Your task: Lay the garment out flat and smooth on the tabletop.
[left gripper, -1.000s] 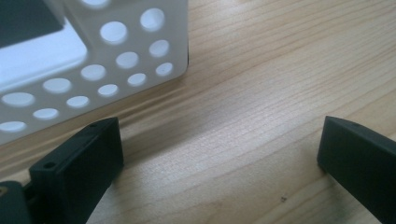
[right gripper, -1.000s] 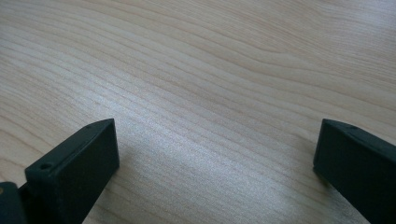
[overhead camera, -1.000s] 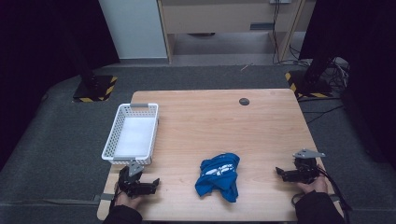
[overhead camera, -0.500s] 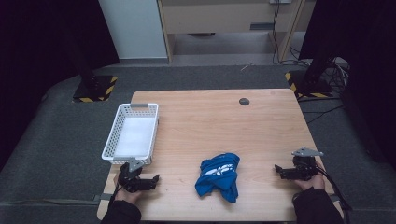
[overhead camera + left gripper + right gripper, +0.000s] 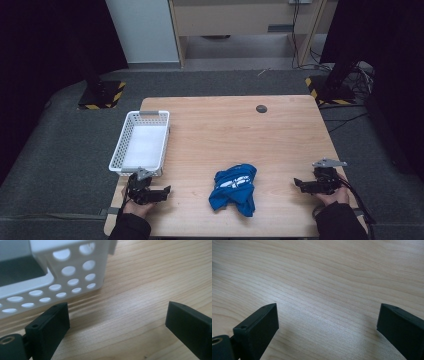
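Sitting crumpled near-centre on the table (image 5: 280, 130), blue cloth (image 5: 234, 188) is untouched. Left gripper (image 5: 162, 192) and right gripper (image 5: 299, 184) flank it, jaws wide apart, empty. Risk: the left snagging the white basket (image 5: 141, 144) just beside it.

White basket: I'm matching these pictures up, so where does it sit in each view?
High view: white basket on the table, at its left edge.
Left gripper view: its perforated corner at upper left.
Right gripper view: bare table beyond the open fingers.
Shared landmark: the table's wood grain.
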Available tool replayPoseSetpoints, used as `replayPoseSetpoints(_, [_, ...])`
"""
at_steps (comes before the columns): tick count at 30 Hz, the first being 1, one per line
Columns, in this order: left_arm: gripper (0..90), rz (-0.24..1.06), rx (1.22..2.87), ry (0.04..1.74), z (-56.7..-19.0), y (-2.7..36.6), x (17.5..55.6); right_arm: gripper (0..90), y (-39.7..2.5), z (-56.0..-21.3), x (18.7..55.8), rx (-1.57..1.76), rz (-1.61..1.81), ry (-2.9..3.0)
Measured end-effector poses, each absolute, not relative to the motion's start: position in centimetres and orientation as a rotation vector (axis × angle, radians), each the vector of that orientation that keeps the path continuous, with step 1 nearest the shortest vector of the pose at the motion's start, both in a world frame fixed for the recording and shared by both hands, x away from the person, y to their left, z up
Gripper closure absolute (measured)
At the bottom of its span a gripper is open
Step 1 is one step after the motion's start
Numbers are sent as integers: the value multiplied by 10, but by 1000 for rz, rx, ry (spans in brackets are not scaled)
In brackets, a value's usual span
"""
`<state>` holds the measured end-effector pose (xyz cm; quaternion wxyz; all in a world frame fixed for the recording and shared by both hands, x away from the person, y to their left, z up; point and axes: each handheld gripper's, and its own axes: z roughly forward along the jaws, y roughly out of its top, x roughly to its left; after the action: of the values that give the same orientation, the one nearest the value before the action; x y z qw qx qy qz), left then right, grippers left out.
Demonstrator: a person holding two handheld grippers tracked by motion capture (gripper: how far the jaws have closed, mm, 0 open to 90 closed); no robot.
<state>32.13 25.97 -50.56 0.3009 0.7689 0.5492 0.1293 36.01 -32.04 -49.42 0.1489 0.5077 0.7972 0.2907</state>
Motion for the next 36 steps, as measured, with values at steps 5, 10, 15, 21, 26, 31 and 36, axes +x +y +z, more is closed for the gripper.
replayPoseSetpoints(5, [55, 340, 2045, 1412, -497, 251, 314, 56, -319, -486, 357, 1474, 892, 2267])
replayPoseSetpoints(10, [82, 336, 2040, 1380, -490, 242, 310, 60, -317, -478, 357, 1483, 953, 2248])
replayPoseSetpoints(15, [83, 343, 2036, 1361, -484, 236, 307, 69, -313, -472, 356, 1474, 979, 2254])
replayPoseSetpoints(21, [84, 364, 2026, 1332, -476, 231, 305, 70, -306, -466, 355, 1463, 995, 2263])
replayPoseSetpoints(26, [84, 370, 2013, 1309, -470, 226, 307, 67, -301, -460, 356, 1443, 1025, 2259])
replayPoseSetpoints(31, [84, 358, 2010, 1272, -464, 219, 310, 72, -299, -456, 356, 1432, 1059, 2250])
replayPoseSetpoints(36, [85, 347, 2007, 1252, -461, 214, 313, 72, -294, -454, 357, 1410, 1068, 2265])
